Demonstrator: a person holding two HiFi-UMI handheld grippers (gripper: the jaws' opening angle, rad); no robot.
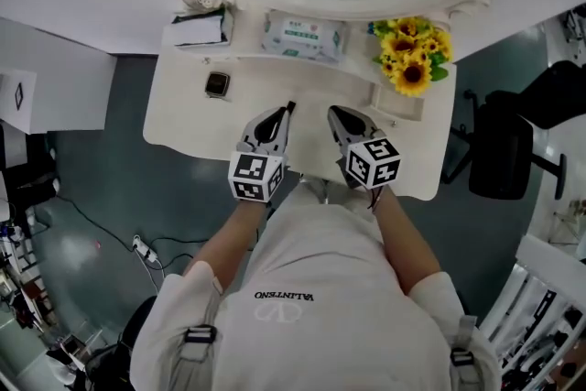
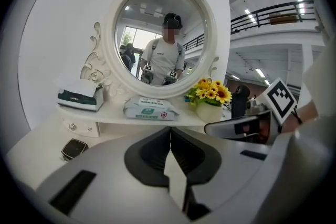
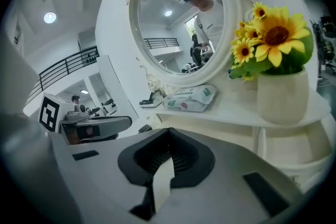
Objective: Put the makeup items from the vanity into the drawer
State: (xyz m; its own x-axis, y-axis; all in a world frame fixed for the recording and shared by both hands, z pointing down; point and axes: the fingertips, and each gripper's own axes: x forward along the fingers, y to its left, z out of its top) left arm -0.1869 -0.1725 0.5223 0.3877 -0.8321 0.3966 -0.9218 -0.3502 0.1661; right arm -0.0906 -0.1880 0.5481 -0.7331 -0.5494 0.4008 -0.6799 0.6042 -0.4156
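Note:
A small dark square compact (image 1: pixel 217 84) lies on the white vanity top (image 1: pixel 183 119), left of both grippers; it also shows low on the left in the left gripper view (image 2: pixel 74 148). A wipes pack (image 1: pixel 303 36) rests on the raised shelf under the round mirror (image 2: pixel 165 34). My left gripper (image 1: pixel 289 108) and right gripper (image 1: pixel 331 112) hover side by side over the middle of the vanity, pointing at the mirror. Both are shut with nothing between the jaws, as the left gripper (image 2: pixel 170 131) and the right gripper (image 3: pixel 169 134) show in their own views. A small drawer front with knobs (image 2: pixel 77 126) sits under the shelf's left end.
A white and dark box (image 1: pixel 197 28) stands at the shelf's left end. A pot of sunflowers (image 1: pixel 412 53) stands at its right end. A black chair (image 1: pixel 504 151) is right of the vanity, and cables lie on the grey floor (image 1: pixel 110 215) to the left.

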